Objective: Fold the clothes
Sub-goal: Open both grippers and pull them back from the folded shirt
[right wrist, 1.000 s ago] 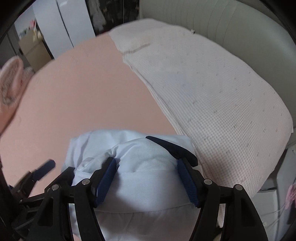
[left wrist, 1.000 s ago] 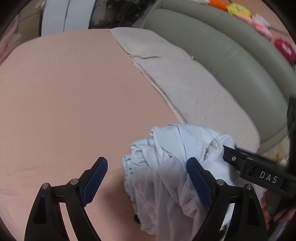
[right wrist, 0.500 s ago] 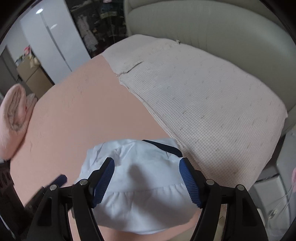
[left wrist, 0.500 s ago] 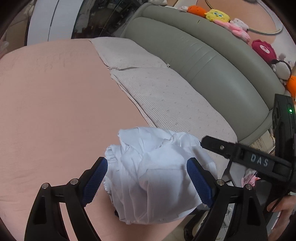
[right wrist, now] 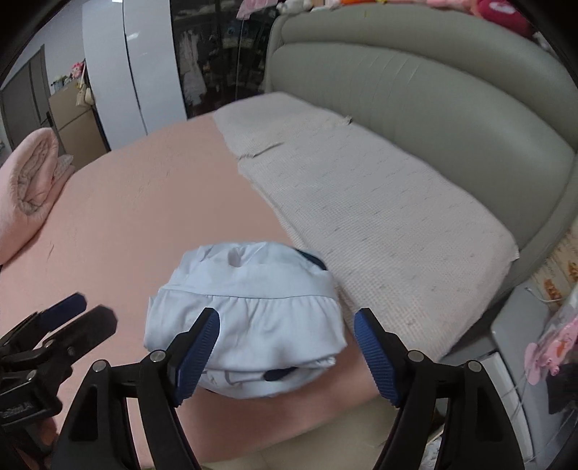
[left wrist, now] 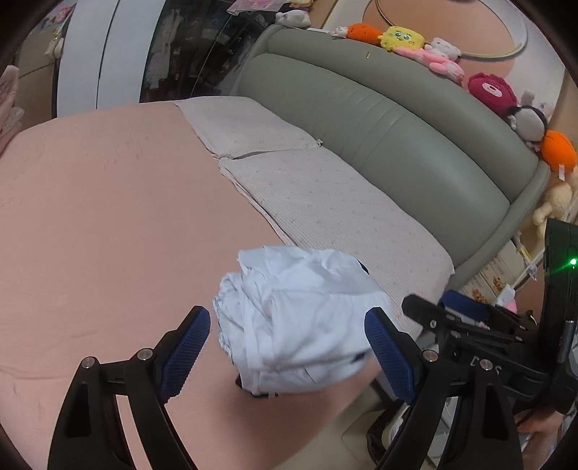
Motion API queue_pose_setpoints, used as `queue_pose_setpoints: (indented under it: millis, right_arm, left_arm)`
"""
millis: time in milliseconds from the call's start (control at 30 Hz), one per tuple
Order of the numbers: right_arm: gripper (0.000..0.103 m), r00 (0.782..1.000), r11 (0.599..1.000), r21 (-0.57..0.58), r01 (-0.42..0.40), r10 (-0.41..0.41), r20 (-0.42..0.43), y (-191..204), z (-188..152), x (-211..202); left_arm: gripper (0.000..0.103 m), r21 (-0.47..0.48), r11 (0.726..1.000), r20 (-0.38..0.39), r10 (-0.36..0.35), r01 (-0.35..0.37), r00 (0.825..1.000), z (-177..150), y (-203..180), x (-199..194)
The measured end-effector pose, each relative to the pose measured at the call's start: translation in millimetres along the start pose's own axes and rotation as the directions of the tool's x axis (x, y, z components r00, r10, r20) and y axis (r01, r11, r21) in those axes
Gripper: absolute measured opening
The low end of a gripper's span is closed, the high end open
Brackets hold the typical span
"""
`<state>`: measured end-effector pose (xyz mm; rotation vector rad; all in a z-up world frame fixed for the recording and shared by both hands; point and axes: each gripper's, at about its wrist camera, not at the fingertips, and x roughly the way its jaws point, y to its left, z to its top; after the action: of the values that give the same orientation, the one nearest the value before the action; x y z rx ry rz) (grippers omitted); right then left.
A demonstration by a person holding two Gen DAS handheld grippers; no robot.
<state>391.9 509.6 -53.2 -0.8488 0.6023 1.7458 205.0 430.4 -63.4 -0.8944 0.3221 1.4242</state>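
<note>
One garment bundle (right wrist: 245, 321) just beyond right hand-held gripper (right wrist: 287, 352).

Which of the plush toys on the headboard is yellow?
The square yellow plush, with big eyes, sitting between the orange carrot-like plush and the pink-and-white plush.

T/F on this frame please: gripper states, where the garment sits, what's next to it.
1. Both the left gripper and the right gripper are open. True.
2. The crumpled pale blue garment lies on the pink bedsheet. True.
3. The right gripper is clamped on the garment. False: its blue-padded fingers stand apart, nothing pinched between them.
4. A rolled pink blanket sits at the far left of the bed in the right wrist view. True.
5. The garment is spread flat on the grey padded headboard. False: it is bunched up on the sheet, beside the beige waffle-textured pillow.
</note>
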Motion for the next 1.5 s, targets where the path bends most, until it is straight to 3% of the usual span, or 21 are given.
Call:
queue_pose_setpoints:
  millis: [200, 367, 533, 600, 800, 933, 1033, 1500]
  right_arm:
    - [0.077, 1.0, 1.0, 0.002, -0.001, 0.001, 0.013, 0.5, -15.5, -29.0]
    - [0.077, 1.0, 1.0, -0.012, -0.001, 0.001, 0.022, 3.8, -34.5, -55.0]
    - [0.08, 0.999, 1.0, 0.009, 0.019, -0.019, 0.026, 1.9, -53.3, -79.8]
    - [0.085, 1.0, 1.0, 0.02, 0.016, -0.017, 0.024, 1.7, -61.6, -88.7]
    - [0.086, 1.0, 1.0, 0.004, 0.014, -0.014, -0.001, 6.5, -87.5, -102.7]
    - [0.086, 1.0, 1.0, -0.014, 0.024, -0.024, -0.007, 11.8, -103.4, -113.8]
    - [0.086, 1.0, 1.0, -0.012, 0.004, -0.004, -0.014, 13.8, -109.4, -121.2]
    - [0.086, 0.998, 0.998, -0.025, 0.062, -0.061, 0.007, 19.9, -122.1, -158.3]
  left_arm:
    - [0.088, 0.109, 0.989, 0.005, 0.099, -0.099, 0.995, -18.6, -21.7, -25.4]
    - [0.088, 0.115, 0.98, 0.003, 0.165, -0.165, 0.986, -26.6, -25.8, -44.3]
    - [0.088, 0.124, 0.954, 0.01, 0.272, -0.271, 0.962, -36.9, -28.1, -61.2]
    - [0.088, 0.127, 0.944, 0.013, 0.306, -0.305, 0.952, -41.8, -29.1, -67.3]
    - [0.088, 0.108, 0.954, -0.021, 0.283, -0.279, 0.959, -55.0, -28.9, -78.7]
    - [0.088, 0.143, 0.949, -0.008, 0.284, -0.28, 0.959, -61.1, -38.1, -87.6]
    - [0.088, 0.163, 0.945, 0.0, 0.286, -0.282, 0.958, -65.7, -44.1, -94.0]
    - [0.088, 0.237, 0.943, 0.018, 0.235, -0.232, 0.972, -78.6, -66.8, -115.3]
